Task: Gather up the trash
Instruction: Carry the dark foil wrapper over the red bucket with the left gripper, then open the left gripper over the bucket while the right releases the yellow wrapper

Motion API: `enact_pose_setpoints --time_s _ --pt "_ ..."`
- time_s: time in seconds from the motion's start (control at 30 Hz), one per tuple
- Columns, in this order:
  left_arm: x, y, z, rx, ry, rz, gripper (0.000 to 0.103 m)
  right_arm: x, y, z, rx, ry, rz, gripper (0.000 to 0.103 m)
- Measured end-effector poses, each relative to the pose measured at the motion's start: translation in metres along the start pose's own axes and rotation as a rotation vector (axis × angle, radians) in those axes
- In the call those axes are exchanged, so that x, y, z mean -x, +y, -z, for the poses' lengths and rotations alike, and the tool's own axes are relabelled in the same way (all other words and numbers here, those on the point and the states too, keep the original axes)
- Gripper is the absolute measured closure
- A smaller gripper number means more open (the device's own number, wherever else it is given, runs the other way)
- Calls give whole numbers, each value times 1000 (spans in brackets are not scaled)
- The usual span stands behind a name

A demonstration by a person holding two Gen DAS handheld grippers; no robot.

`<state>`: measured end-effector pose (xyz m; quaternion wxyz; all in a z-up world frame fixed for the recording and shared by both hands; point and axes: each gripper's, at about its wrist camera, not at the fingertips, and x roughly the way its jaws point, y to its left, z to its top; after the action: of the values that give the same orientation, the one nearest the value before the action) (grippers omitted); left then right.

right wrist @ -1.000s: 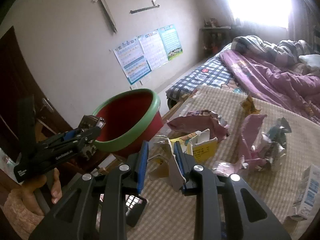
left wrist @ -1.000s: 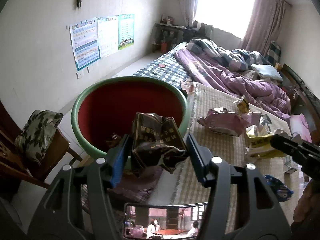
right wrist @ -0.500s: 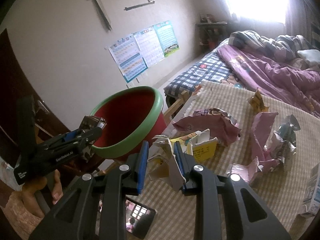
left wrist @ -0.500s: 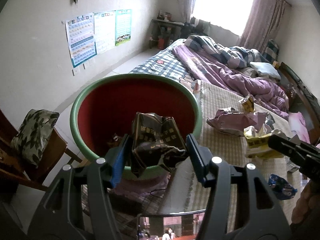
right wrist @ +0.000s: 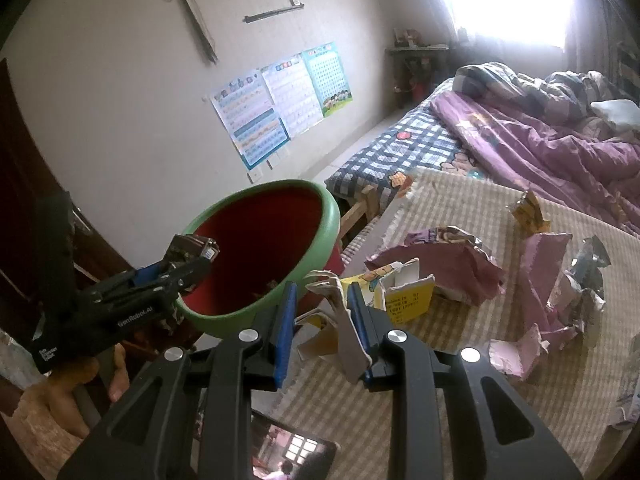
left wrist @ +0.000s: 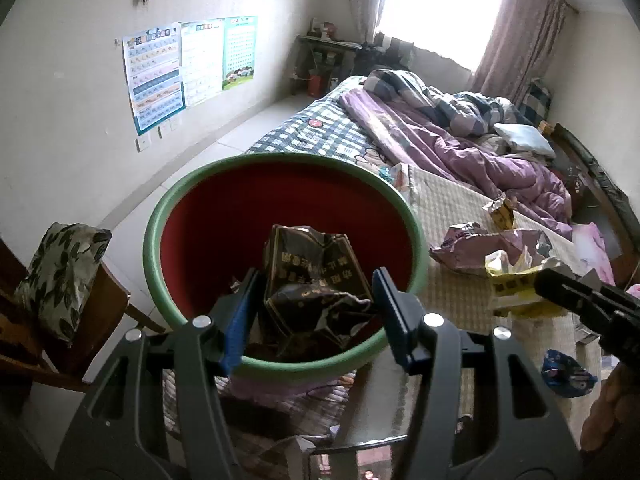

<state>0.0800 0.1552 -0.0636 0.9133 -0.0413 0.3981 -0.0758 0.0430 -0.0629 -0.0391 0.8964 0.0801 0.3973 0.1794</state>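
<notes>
White lettering reading "GenRobot.AI" runs along the black body of the left gripper [right wrist: 200,258] in the right wrist view; a smaller white label nearer its handle is too small to read. The dark crumpled wrapper [left wrist: 316,284] carries pale printed characters, upside down and illegible. The wall posters [right wrist: 280,100] and the yellow carton [right wrist: 412,300] show print too fine to read.
</notes>
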Motion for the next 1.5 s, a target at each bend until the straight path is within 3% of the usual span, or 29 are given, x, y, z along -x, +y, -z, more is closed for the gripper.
enact_pose_setpoints --time_s 1.0,1.5 --pt "-25 38 -8 7 41 23 48 -42 78 -49 128 -34 -49 77" --pt "-38 50 -13 12 67 18 48 -77 93 -59 155 10 -75 75"
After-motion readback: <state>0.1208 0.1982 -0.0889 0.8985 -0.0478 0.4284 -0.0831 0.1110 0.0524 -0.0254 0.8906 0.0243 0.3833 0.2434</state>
